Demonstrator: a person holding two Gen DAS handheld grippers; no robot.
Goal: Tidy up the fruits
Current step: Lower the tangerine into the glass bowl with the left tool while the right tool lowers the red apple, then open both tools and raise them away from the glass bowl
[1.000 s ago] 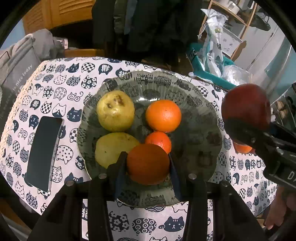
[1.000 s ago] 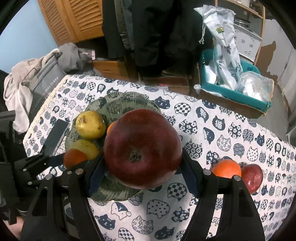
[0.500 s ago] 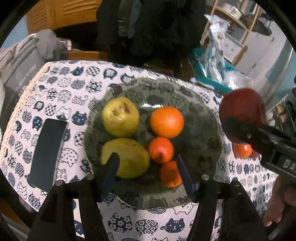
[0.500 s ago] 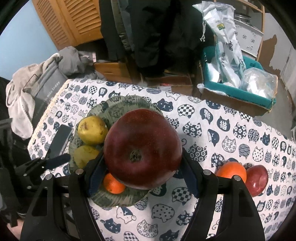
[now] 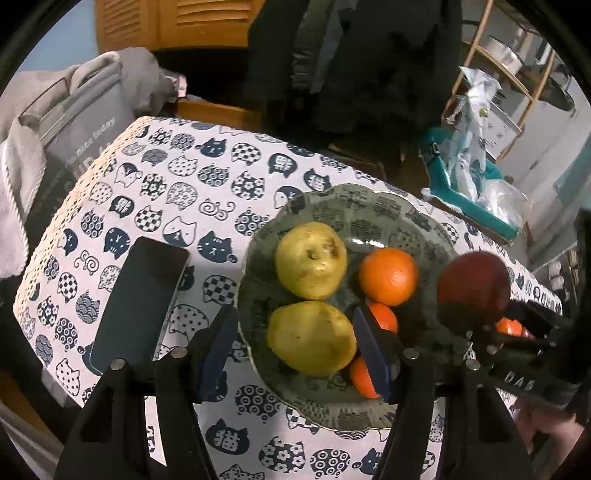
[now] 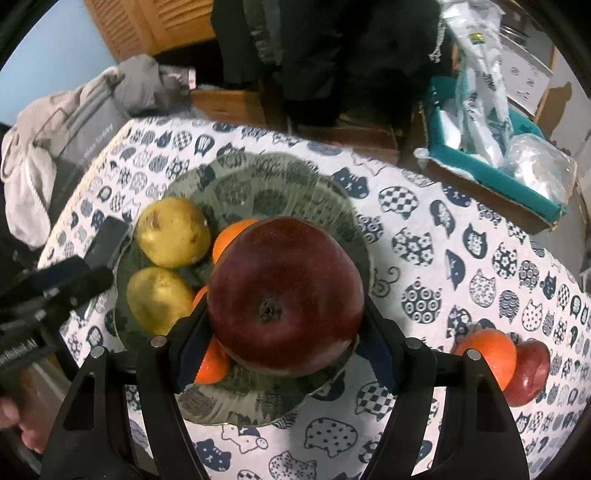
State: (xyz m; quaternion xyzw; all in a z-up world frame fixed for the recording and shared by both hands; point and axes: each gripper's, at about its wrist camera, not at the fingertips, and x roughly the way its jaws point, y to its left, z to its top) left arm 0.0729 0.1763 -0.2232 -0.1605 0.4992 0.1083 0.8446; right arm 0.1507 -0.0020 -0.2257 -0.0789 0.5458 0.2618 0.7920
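Clearly a lived-in home, most likely a dining corner. Small table under a cat-print tablecloth point(image 5: 192, 192), with a patterned glass fruit plate point(image 6: 295, 177) and a smartphone point(image 5: 144, 299) lying beside it. Behind, orange louvred wooden doors point(image 5: 177, 22) and dark coats point(image 5: 354, 66) hanging. Grey clothing and a printed bag point(image 5: 74, 133) heaped at the table's left. To the right, a teal crate point(image 6: 491, 173) stuffed with plastic bags, and a wooden shelf rack point(image 5: 495, 62).

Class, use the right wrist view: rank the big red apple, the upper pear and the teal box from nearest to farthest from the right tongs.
1. Big red apple: clamped in the right tongs.
2. Upper pear: on the plate, up-left.
3. Teal box: beyond the table, upper right.
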